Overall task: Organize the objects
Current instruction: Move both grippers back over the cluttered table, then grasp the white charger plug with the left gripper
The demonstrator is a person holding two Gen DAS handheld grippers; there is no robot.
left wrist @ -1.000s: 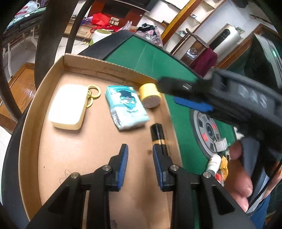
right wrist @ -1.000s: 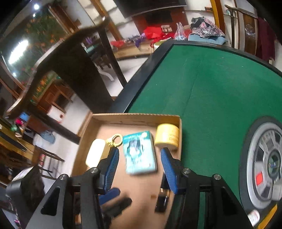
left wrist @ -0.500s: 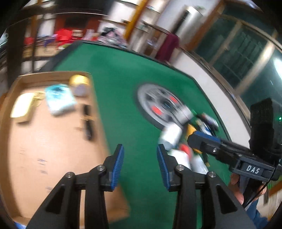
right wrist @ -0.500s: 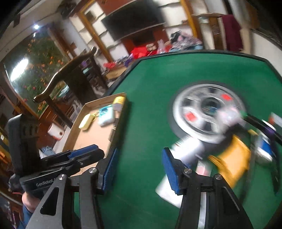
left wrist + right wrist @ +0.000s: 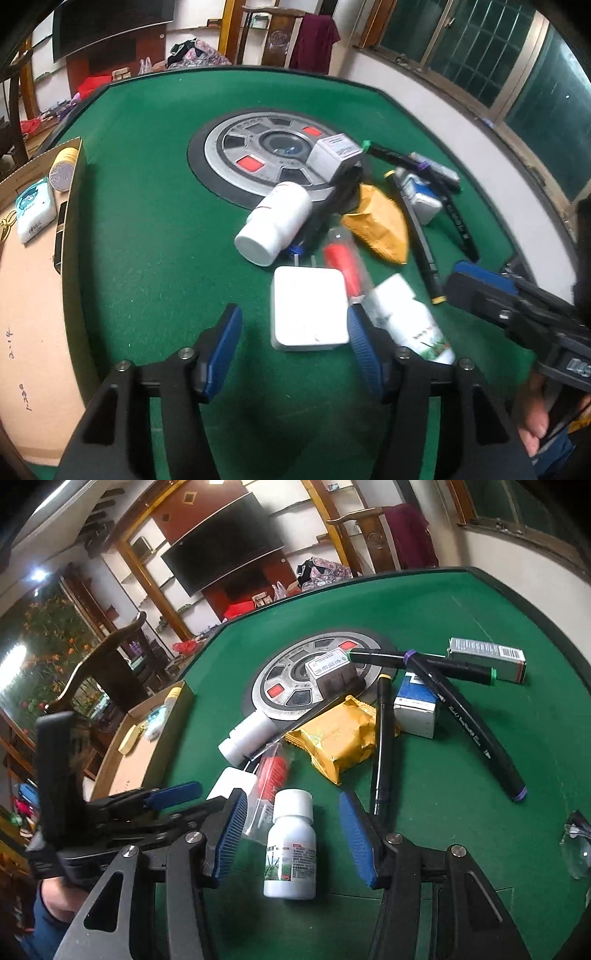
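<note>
A pile of loose objects lies on the green table. My left gripper (image 5: 293,349) is open and empty, its jaws either side of a white plug adapter (image 5: 308,308). My right gripper (image 5: 293,834) is open and empty, its jaws either side of a small white labelled bottle (image 5: 291,849), which also shows in the left wrist view (image 5: 410,317). Nearby lie a red item in clear wrap (image 5: 271,775), a bigger white bottle (image 5: 275,221), a yellow snack packet (image 5: 338,738), black markers (image 5: 380,738) and small boxes (image 5: 415,705). The cardboard tray (image 5: 31,295) at left holds a blue tissue pack (image 5: 35,208), yellow tape (image 5: 64,168) and a black tube.
A round grey hub (image 5: 266,151) is set in the middle of the table, with a grey box (image 5: 338,153) on it. A silver box (image 5: 487,659) lies at the far right, and glasses (image 5: 578,843) at the right edge. A dark chair (image 5: 107,668) stands behind the tray.
Both grippers have swung from over the cardboard tray rightward to the pile of objects. Both have opened wider and now straddle the adapter and the small bottle.
</note>
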